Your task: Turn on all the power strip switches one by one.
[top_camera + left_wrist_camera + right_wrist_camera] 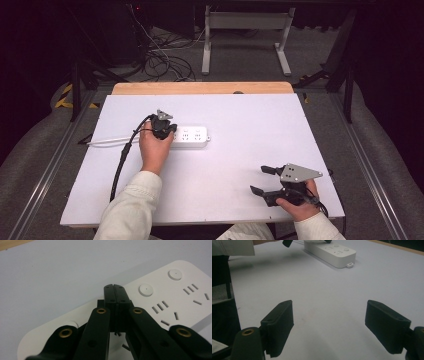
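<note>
- Power strip (192, 136): white, lying flat on the pale surface (250, 165), left of middle, long side running left to right; white cord (107, 141) leading off its left end toward the surface's left edge.
- Round buttons and slotted sockets visible on its top face in left gripper view (175, 297).
- Left claw (167, 131): over the left end of the power strip, held in the left hand (154, 150); jaws clenched, pads pressed flat together with nothing between them (115, 293), tips poised above the strip's top. Contact with the strip: cannot tell.
- Right claw (261, 180): near the front right corner of the surface, well apart from the power strip, held in the right hand (297, 202); jaws spread wide, released, bare surface between them (329, 325).
- Power strip seen far off in right gripper view (332, 252).
</note>
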The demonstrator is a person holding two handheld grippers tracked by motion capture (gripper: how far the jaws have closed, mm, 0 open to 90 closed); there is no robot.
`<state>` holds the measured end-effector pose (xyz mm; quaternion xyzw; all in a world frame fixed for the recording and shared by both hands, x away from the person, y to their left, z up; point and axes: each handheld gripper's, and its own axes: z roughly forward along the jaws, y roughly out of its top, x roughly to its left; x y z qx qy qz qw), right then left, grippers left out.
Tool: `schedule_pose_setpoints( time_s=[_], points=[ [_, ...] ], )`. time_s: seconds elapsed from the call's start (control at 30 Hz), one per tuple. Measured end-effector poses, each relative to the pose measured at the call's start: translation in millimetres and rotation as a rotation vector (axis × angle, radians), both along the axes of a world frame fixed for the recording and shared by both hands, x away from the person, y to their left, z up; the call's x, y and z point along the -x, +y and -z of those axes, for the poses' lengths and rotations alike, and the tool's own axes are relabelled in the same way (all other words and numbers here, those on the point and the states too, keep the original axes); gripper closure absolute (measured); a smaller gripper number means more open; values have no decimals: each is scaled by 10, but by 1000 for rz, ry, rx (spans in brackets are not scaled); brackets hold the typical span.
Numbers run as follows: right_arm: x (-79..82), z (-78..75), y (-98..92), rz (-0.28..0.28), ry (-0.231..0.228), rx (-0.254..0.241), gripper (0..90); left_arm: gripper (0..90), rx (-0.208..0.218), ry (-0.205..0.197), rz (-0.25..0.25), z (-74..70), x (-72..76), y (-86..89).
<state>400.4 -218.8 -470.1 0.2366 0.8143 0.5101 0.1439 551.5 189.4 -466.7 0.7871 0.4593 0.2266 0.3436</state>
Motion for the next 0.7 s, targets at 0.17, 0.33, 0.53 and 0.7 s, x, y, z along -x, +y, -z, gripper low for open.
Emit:
schedule_pose_setpoints(
  time_s=[0.17,0.33,0.53,0.7],
  points=[
    [-8,0,-6,2,0,-3,232,900,67,-17,14,-83,4,18],
    [-11,0,6,3,2,-1,231,900,70,-38,84,-259,30,-85],
    [1,-5,3,2,1,-4,231,900,62,-33,121,-303,14,-238],
    [-3,-4,-4,1,1,-8,231,900,55,-13,123,-250,-15,-295]
  ],
)
